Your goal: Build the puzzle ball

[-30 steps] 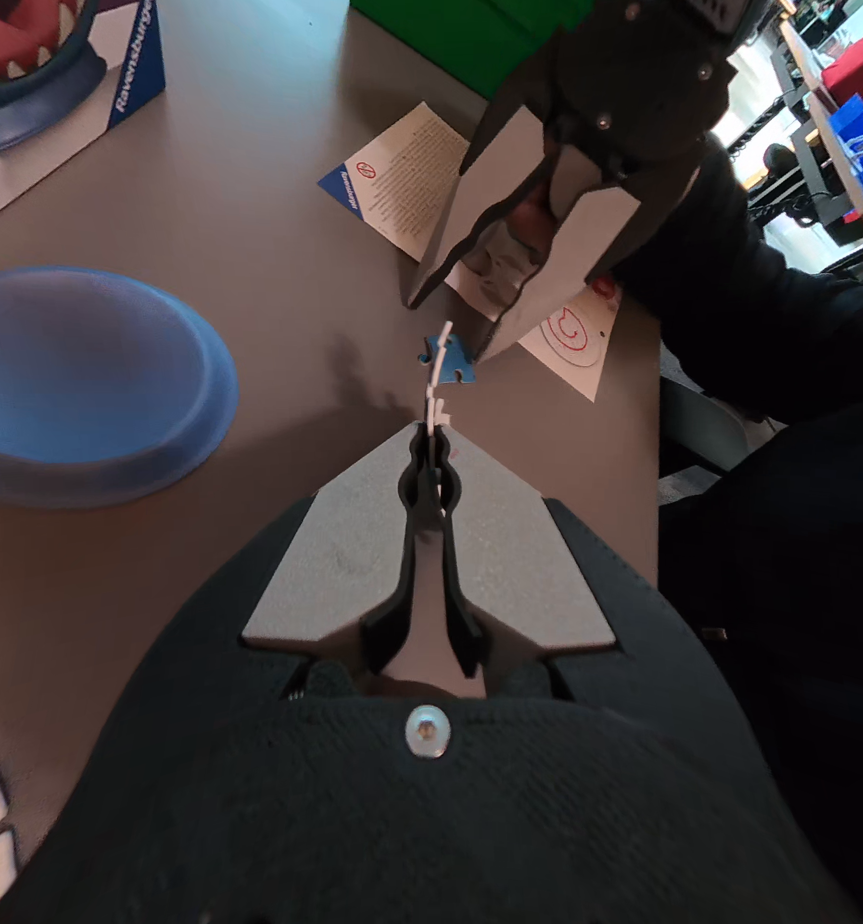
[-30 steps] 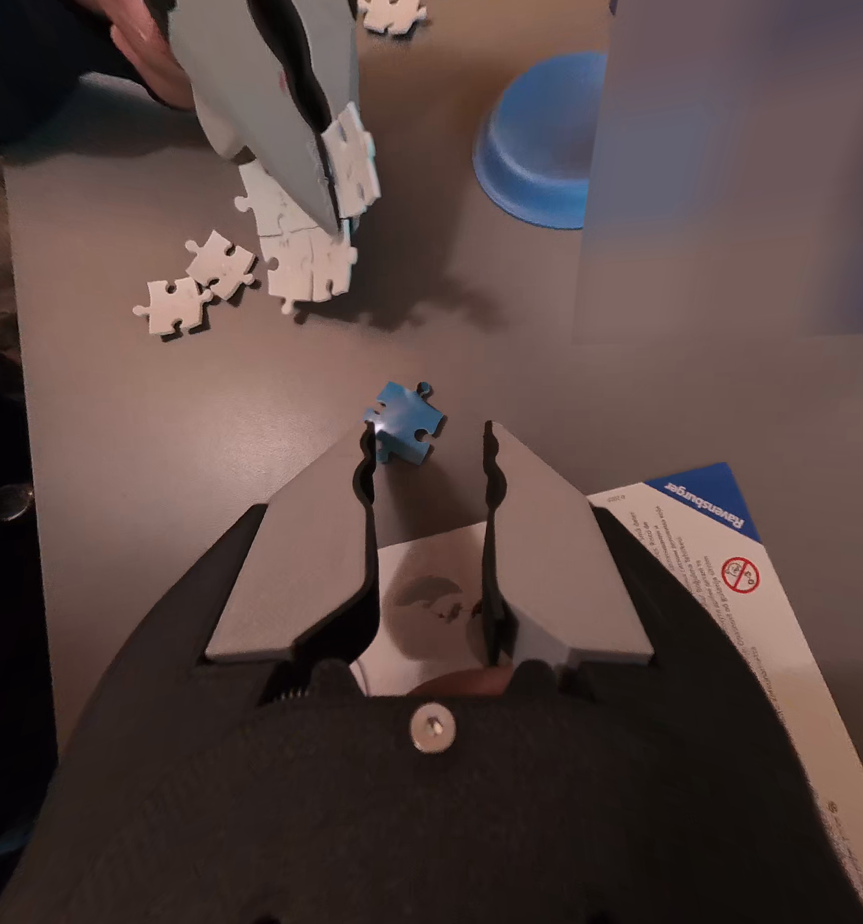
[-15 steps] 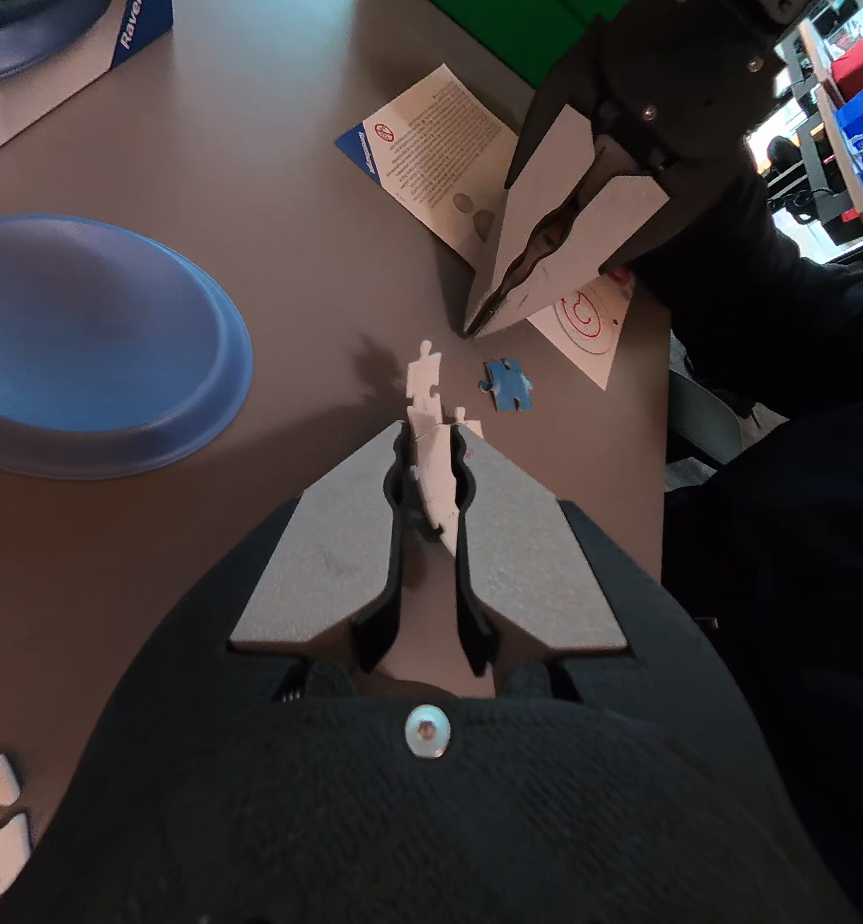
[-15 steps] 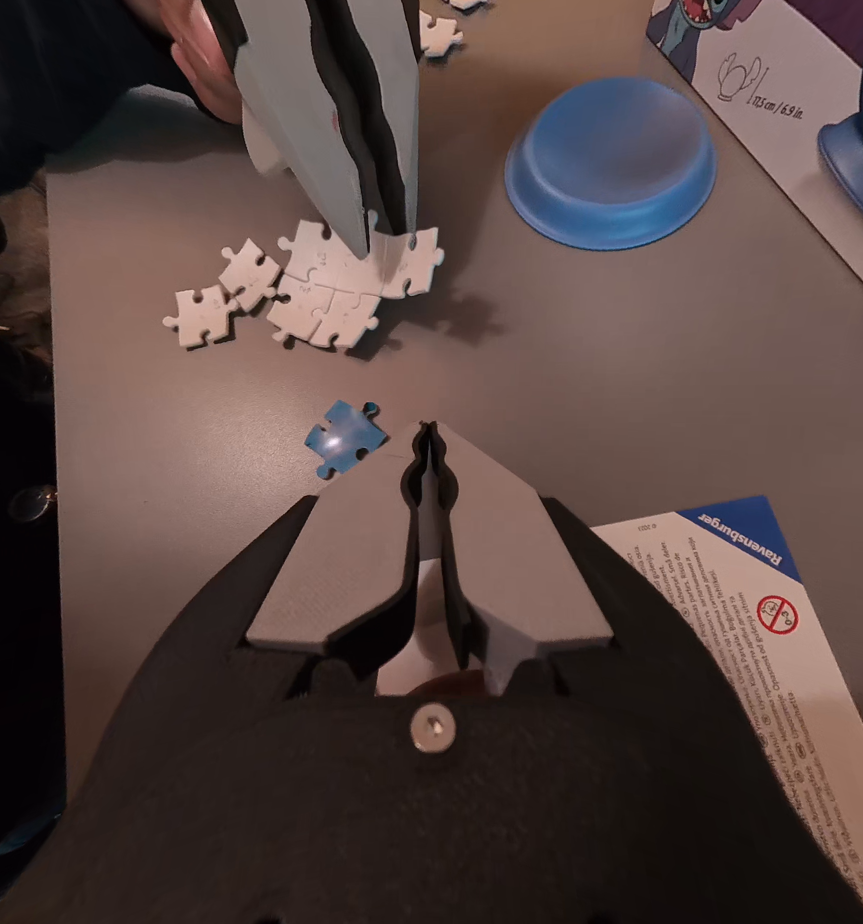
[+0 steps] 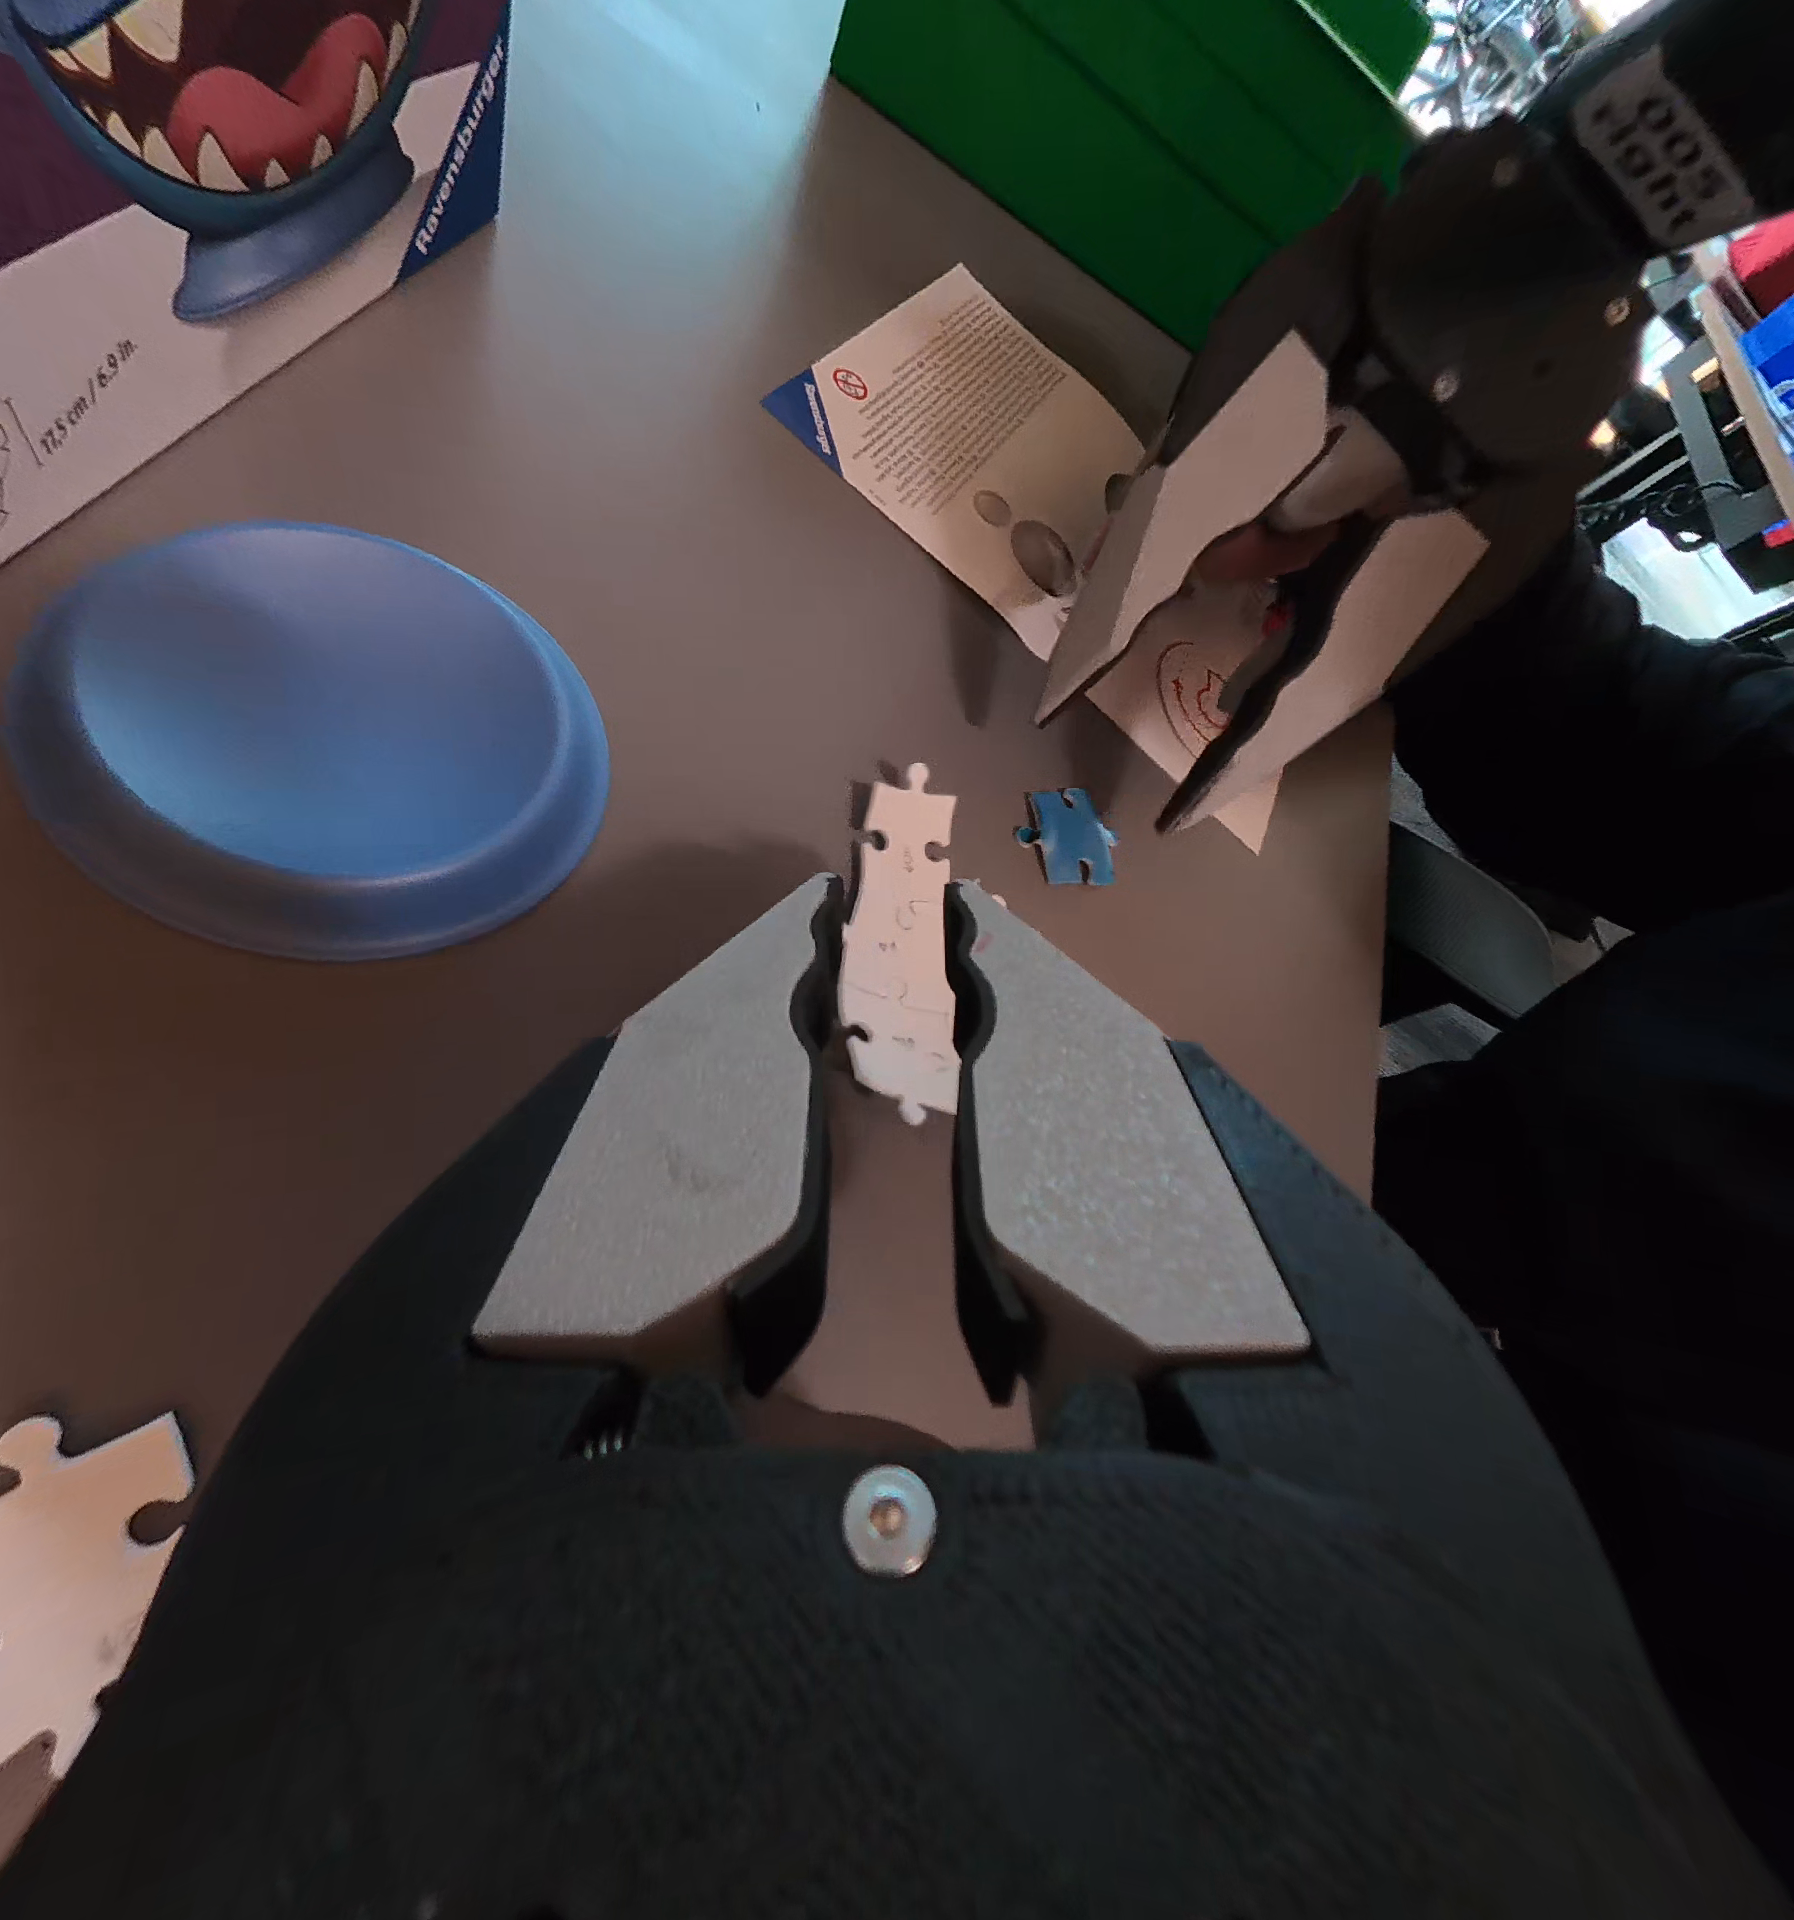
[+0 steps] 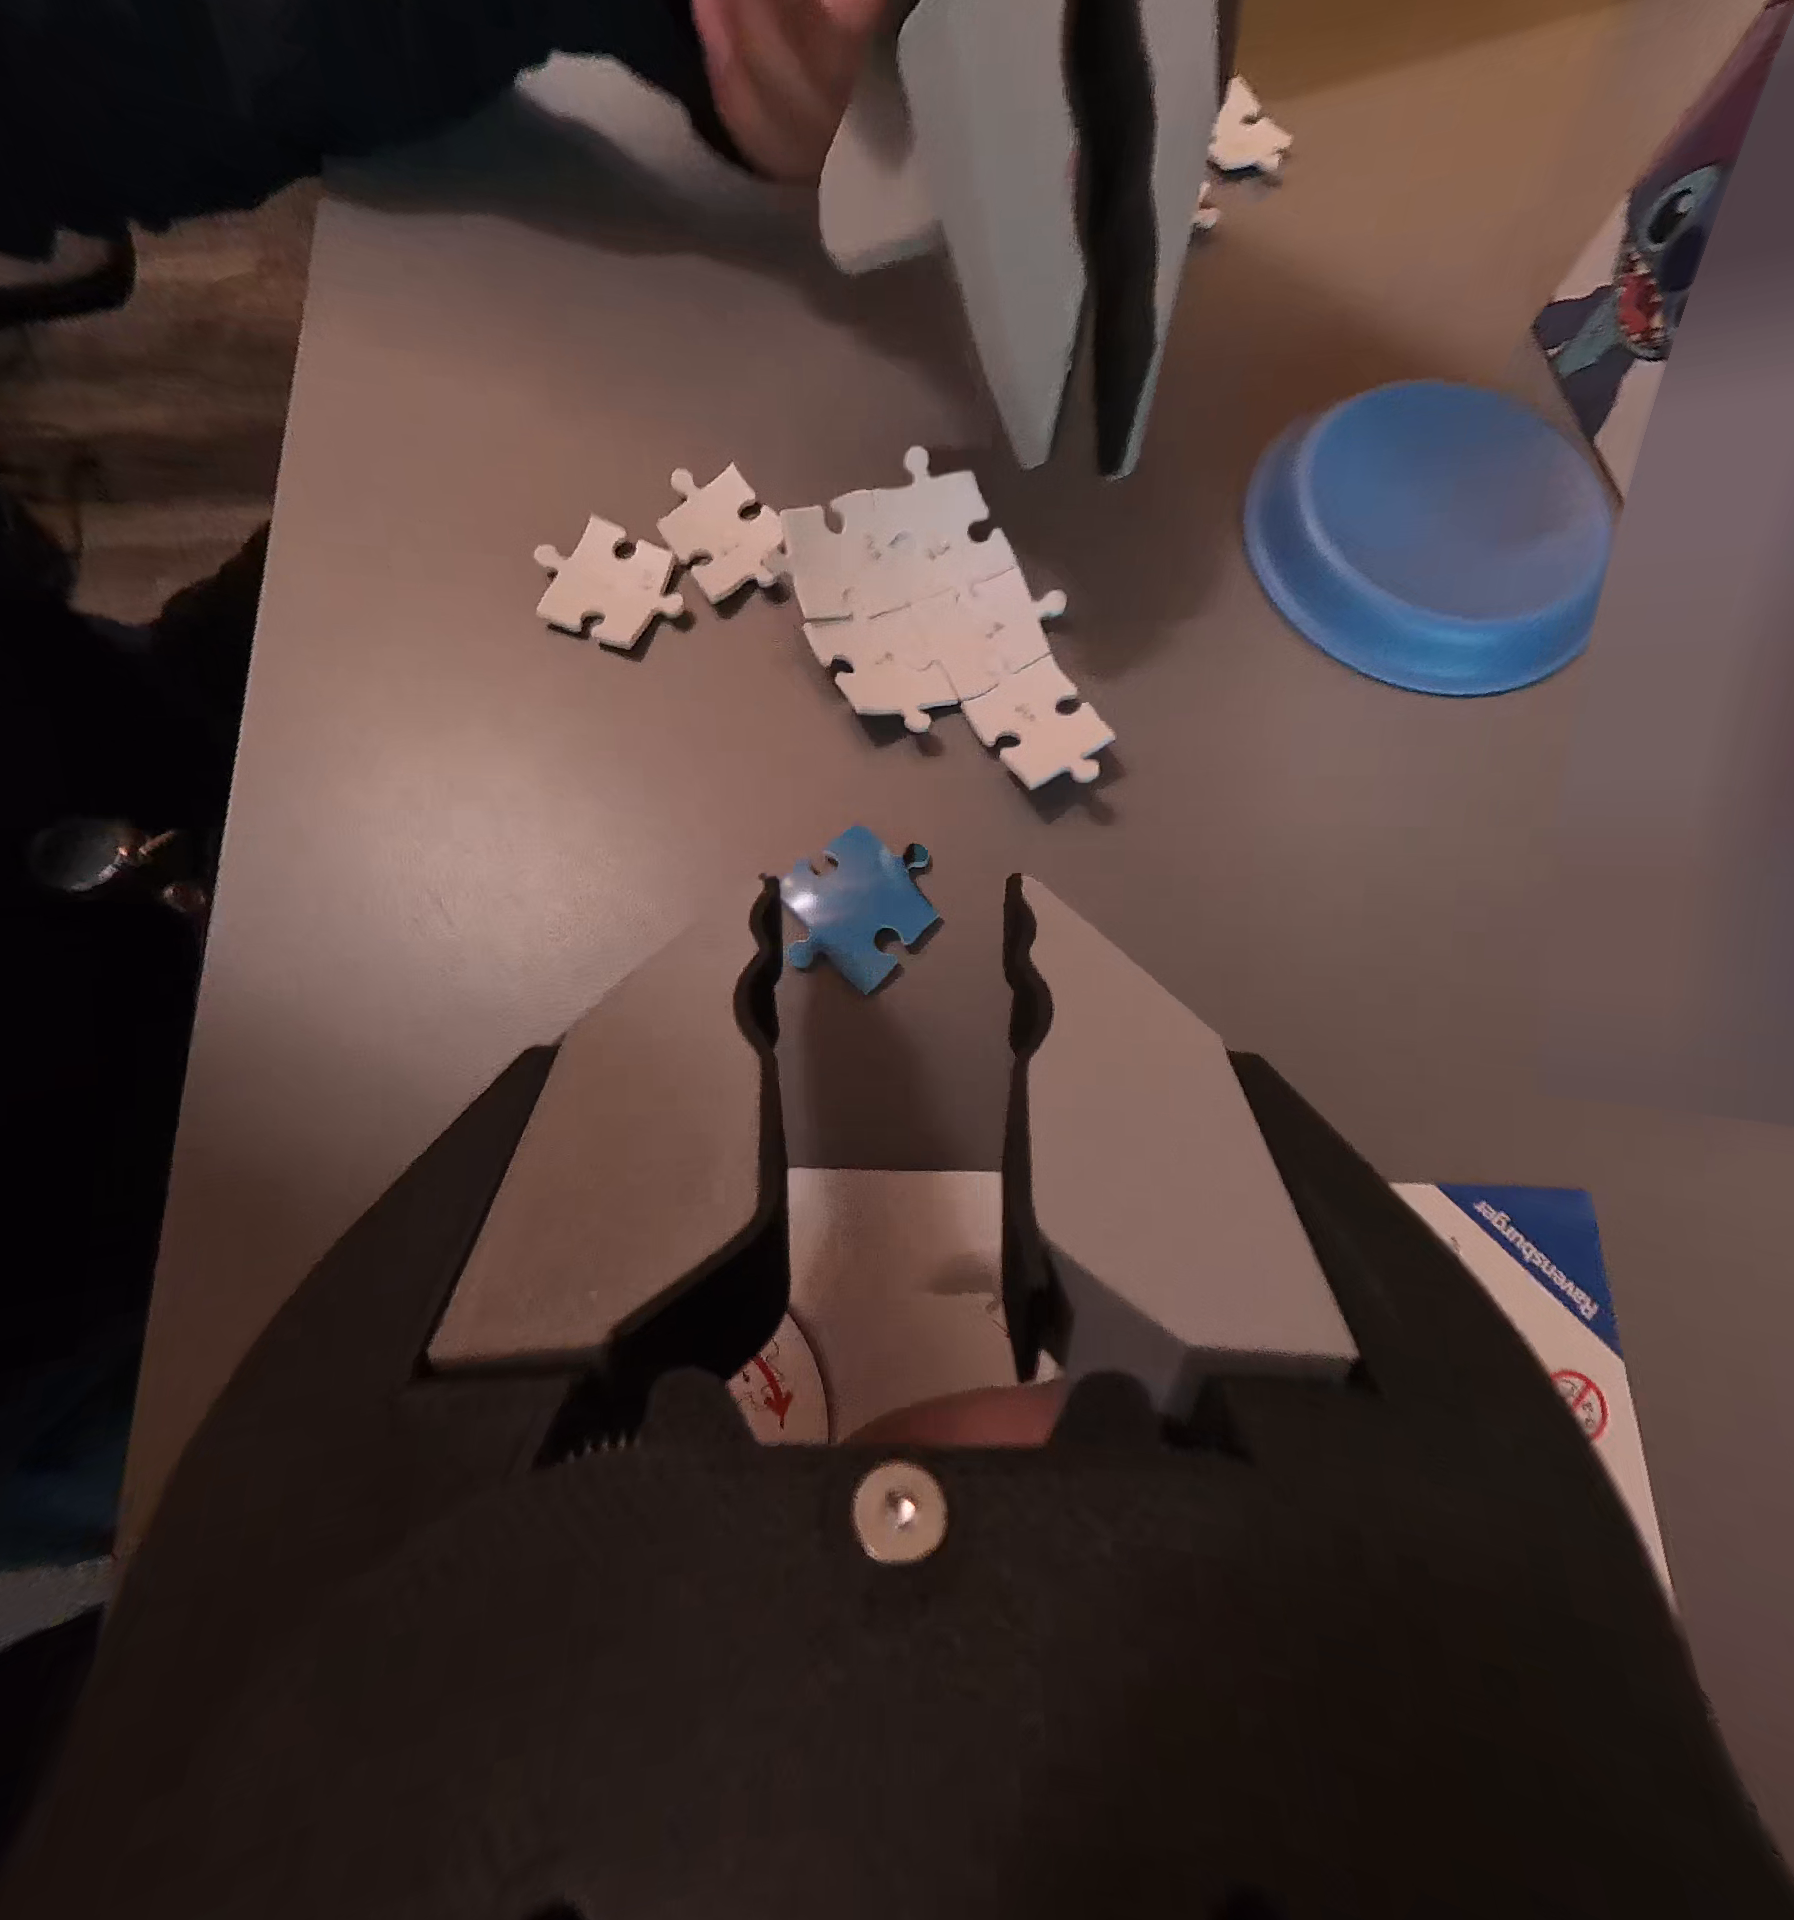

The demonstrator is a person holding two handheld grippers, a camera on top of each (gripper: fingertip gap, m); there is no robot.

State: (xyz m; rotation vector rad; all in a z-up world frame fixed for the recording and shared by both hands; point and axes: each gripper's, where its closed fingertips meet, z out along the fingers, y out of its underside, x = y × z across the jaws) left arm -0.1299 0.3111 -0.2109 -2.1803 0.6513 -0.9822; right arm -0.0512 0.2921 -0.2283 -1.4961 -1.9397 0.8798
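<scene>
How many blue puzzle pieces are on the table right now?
1. The blue piece lies flat on the table, just ahead of the open right gripper and near the white cluster. Others may be hidden face down or out of view.

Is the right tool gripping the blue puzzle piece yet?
No. In the right wrist view the right tool is open, and the blue puzzle piece lies flat on the table between its fingertips.

Left wrist view: we look steeply down from close above the table (image 5: 664, 436), facing right.
Right wrist view: we face left, close above.
Shared: blue puzzle piece (image 5: 1072, 837) (image 6: 860, 910), blue base (image 5: 301, 727) (image 6: 1433, 540).
</scene>
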